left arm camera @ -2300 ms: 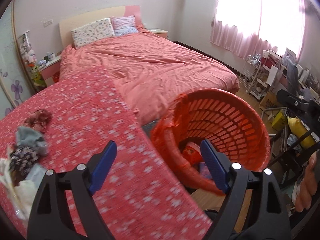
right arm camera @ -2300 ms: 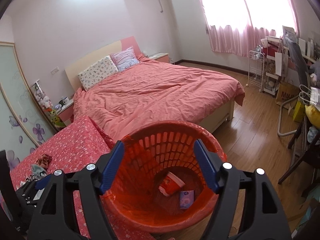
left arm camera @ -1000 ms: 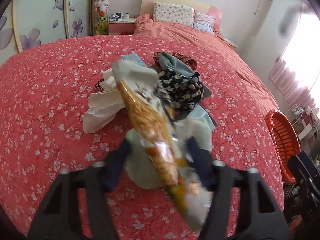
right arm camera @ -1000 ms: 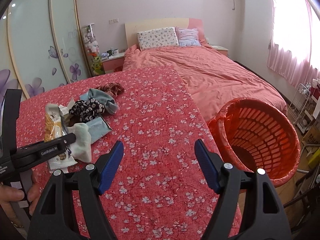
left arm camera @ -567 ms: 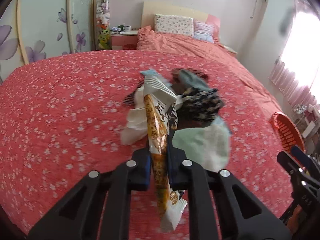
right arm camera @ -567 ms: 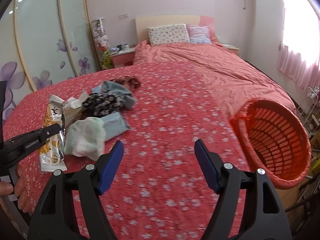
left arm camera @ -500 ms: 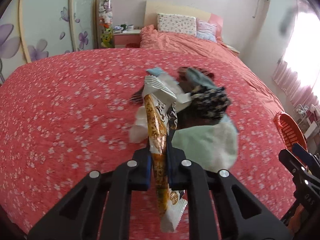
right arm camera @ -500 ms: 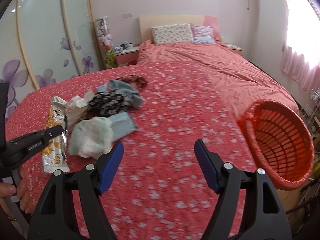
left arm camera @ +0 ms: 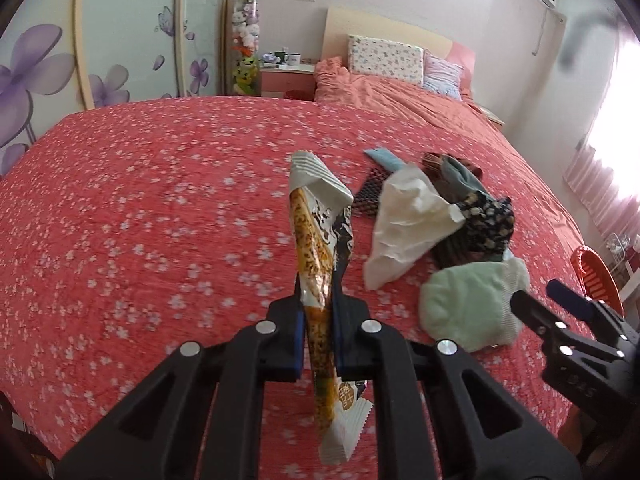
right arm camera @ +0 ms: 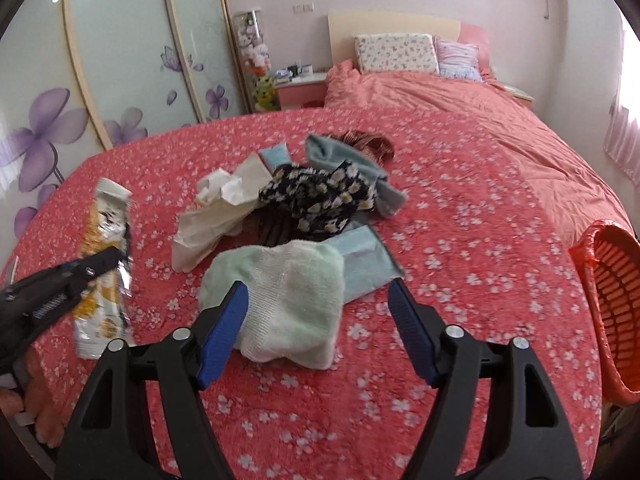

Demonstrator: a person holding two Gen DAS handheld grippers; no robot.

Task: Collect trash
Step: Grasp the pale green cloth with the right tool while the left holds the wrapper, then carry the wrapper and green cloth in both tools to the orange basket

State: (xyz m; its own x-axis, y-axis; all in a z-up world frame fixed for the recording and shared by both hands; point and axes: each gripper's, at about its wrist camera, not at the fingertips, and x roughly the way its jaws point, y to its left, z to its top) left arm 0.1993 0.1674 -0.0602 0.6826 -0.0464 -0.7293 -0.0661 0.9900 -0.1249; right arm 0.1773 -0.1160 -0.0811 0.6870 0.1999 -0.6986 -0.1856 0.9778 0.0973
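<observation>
Now my left gripper (left arm camera: pixel 318 316) has clamped down on the snack wrapper (left arm camera: pixel 320 264), which a second ago lay loose between open jaws on the pile; the pads pinch it near its lower half and it stands almost upright between them, its crimped tail hanging below and its torn white top rising ahead. It has come away from the heap, so that piece counts as picked. From the right wrist view I see the same wrapper off to my left, lifted clear of the red flowered desk (right arm camera: pixel 460 280). My right gripper (right arm camera: pixel 320 320) is unclenched and holding nothing, though its jaws have just been narrowing a little, and it has swung over from the orange basket (right arm camera: pixel 608 312) side toward the pile. Just ahead of it, between the blue pads but not pressed by them, lies the pale green cloth (right arm camera: pixel 288 296); beyond that sit the crumpled white tissue (right arm camera: pixel 216 208), the light blue packet (right arm camera: pixel 360 256) and the dark flowered fabric (right arm camera: pixel 320 192). The basket stands well off to the right of both grippers. I judge the wrapper must still travel there, and the tissue looks the likelier trash for my right.
</observation>
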